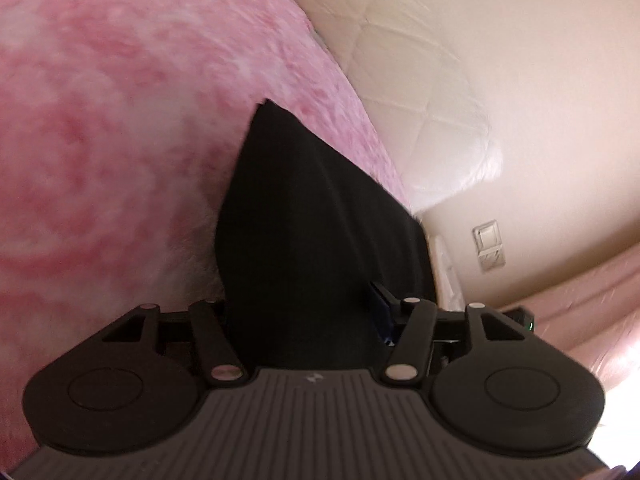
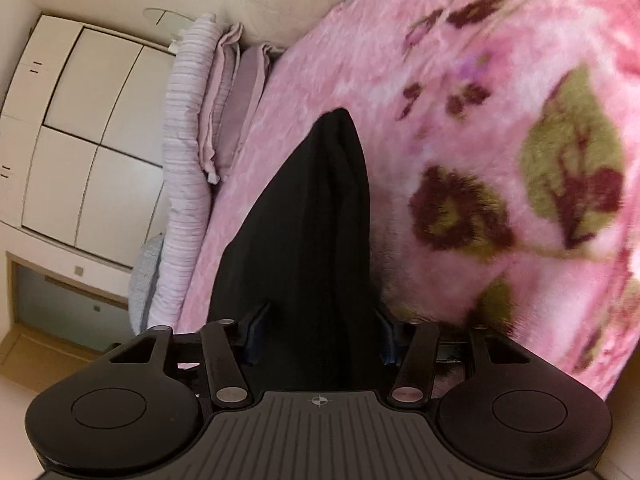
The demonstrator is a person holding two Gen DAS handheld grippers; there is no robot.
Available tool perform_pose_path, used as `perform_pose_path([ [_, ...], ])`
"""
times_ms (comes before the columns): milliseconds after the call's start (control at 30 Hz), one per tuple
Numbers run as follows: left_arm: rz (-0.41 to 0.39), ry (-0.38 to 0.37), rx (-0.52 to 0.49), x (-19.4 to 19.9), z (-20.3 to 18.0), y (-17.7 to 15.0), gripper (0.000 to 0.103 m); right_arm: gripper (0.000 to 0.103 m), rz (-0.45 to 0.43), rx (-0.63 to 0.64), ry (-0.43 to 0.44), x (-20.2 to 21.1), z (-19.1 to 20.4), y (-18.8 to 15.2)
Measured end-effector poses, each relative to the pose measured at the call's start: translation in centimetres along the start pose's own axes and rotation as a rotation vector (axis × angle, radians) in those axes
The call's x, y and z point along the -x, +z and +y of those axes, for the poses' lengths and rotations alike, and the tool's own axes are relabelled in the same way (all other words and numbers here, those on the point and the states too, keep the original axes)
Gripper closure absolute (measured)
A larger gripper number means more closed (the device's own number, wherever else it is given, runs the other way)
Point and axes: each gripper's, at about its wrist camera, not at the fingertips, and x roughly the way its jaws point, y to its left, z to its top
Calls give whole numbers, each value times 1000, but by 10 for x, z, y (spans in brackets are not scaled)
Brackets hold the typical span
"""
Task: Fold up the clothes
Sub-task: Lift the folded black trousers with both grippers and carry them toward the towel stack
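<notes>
Black garment (image 1: 312, 240) — bunched, tapering

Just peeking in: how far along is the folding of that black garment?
Done: nothing clearly; no finished fold shows. In hand: the left claw and right claw each grip the black garment, which hangs bunched above the pink blanket. Left: spreading it flat and folding.

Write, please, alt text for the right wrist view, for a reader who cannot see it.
The right gripper holds black clothing between its fingers, above a pink flowered blanket on a bed. At left lie folded lilac linens and white cupboard doors.
</notes>
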Motion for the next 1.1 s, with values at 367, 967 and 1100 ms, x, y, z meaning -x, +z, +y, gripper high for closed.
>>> perform_pose_path([
  [367, -47, -16, 47, 56, -53, 11, 77, 75, -4, -170, 106, 3, 1, 0],
  [967, -603, 235, 338, 406, -224, -127, 77, 76, 552, -31, 280, -23, 330, -13],
  [1100, -808, 323, 410, 483, -252, -211, 77, 76, 755, 55, 353, -63, 399, -64],
])
